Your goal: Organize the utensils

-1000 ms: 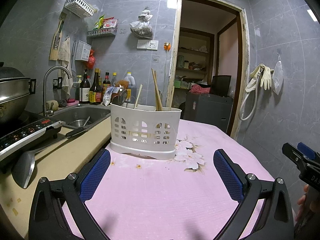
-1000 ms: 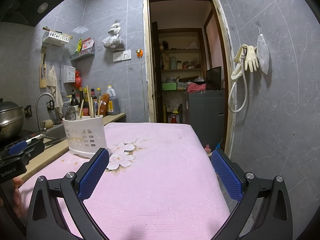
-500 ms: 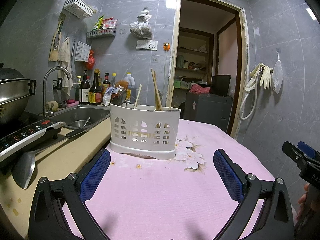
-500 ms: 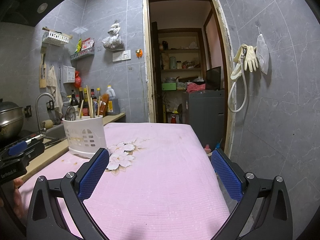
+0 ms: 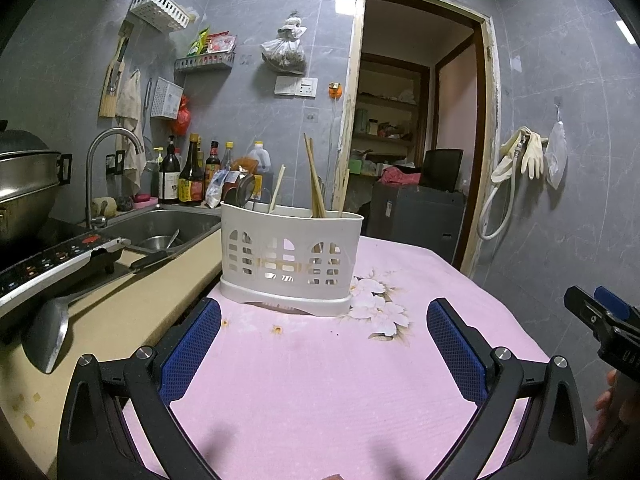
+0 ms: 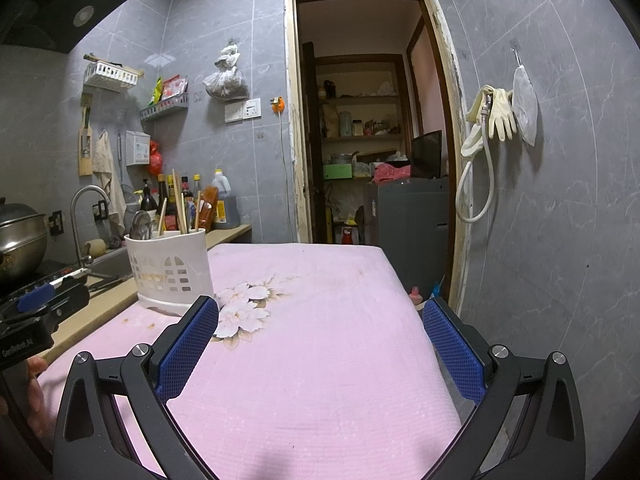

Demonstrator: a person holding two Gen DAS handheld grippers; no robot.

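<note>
— Nearest the lenses? 
— Left gripper (image 5: 323, 344), spread wide over the pink tablecloth (image 5: 320, 380), blue pads (image 5: 191, 350) well apart, nothing between. Right gripper (image 6: 320, 342), likewise wide open and holding nothing, above the same cloth.

— Seen from one another? 
— Yes. Caught at the right edge of the left wrist view, part of the right tool; at the left edge of the right wrist view, part of the left tool.

— Just beyond the pads? 
— A printed white flower (image 5: 376, 308) on the cloth, with small orange stains to its left.

— And the utensils? 
— Stood in a white slotted caddy (image 5: 290, 256) at the far left part of the table, touching the cloth, near the counter edge. Wooden chopsticks (image 5: 314, 180) upright and slightly tilted inside; a metal ladle bowl (image 5: 244, 192) poking up at its left end. Compartments hard to tell apart.

— Left of that? 
— A metal spatula (image 5: 46, 336) flat on the beige counter (image 5: 120, 312), an induction cooker (image 5: 52, 260) behind, then the sink (image 5: 168, 224) and tap.

— Farthest? 
— Sauce bottles (image 5: 190, 176) against grey tiles, an open doorway (image 6: 368, 120), rubber gloves (image 6: 496, 116) hung on the right wall.
</note>
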